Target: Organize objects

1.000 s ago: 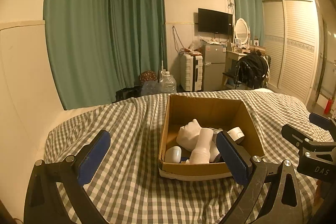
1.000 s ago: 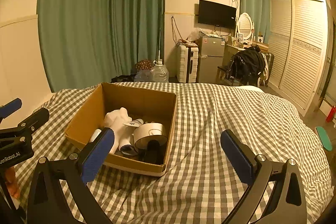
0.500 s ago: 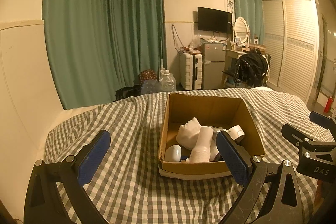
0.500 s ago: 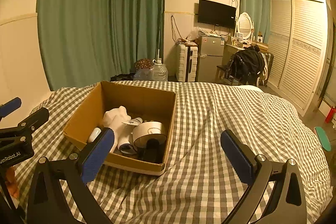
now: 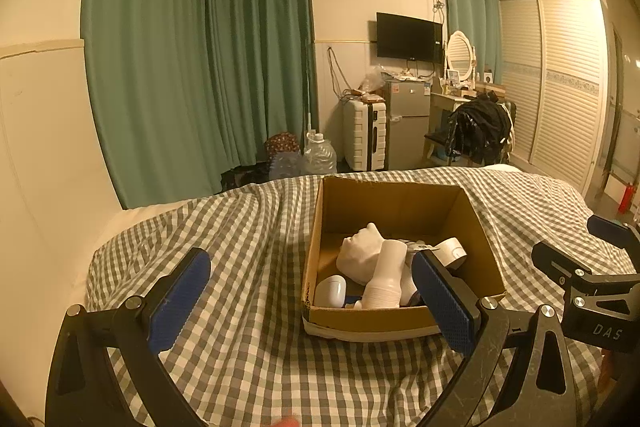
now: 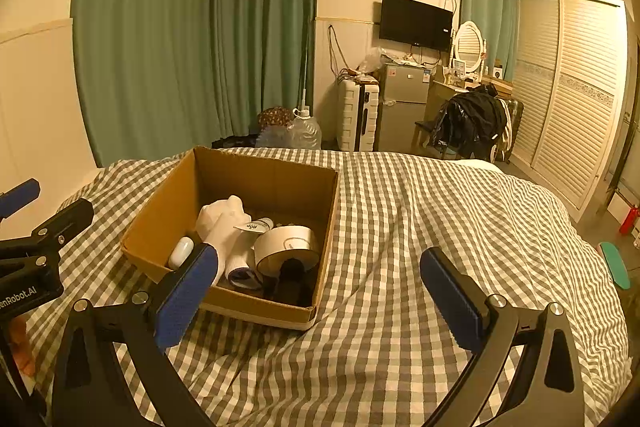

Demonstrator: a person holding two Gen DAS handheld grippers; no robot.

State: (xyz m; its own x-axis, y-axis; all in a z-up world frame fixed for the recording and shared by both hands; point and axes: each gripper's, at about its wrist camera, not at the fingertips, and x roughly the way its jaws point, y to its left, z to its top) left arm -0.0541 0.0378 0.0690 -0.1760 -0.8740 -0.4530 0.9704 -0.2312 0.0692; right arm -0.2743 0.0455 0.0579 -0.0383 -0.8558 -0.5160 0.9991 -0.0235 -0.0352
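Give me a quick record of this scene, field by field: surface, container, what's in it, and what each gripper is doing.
surface: bed with checked cover
container: open cardboard box, resting on the cover
contents: white plaster face, white oval case, roll of white tape, small labelled bottle, a dark item at the near corner, too dim to identify
left gripper: open, empty, short of the box
right gripper: open, empty, over the cover beside the box
items outside the box: none seen on the cover
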